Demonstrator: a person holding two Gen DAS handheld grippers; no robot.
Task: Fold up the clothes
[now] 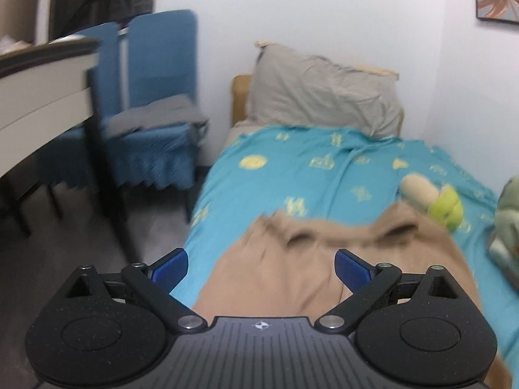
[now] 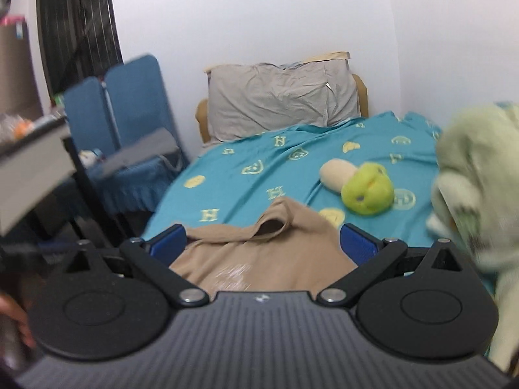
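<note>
A tan garment [image 1: 292, 265] lies rumpled on the turquoise bedspread [image 1: 292, 175], near the foot of the bed. My left gripper [image 1: 261, 267] hovers over it, open, with nothing between its blue pads [image 1: 352, 267]. In the right wrist view the same tan garment [image 2: 266, 253] shows a faint white print and a raised fold. My right gripper [image 2: 264, 243] is also open above it, blue pads [image 2: 358, 243] spread wide on either side of the cloth. The turquoise bedspread [image 2: 259, 168] stretches beyond.
A grey pillow [image 1: 324, 97] leans at the headboard. A green and cream plush toy [image 2: 360, 188] lies on the bed to the right, beside a large pale green plush [image 2: 480, 175]. Blue chairs [image 1: 155, 97] with grey cloth and a white desk [image 1: 42, 90] stand at the left.
</note>
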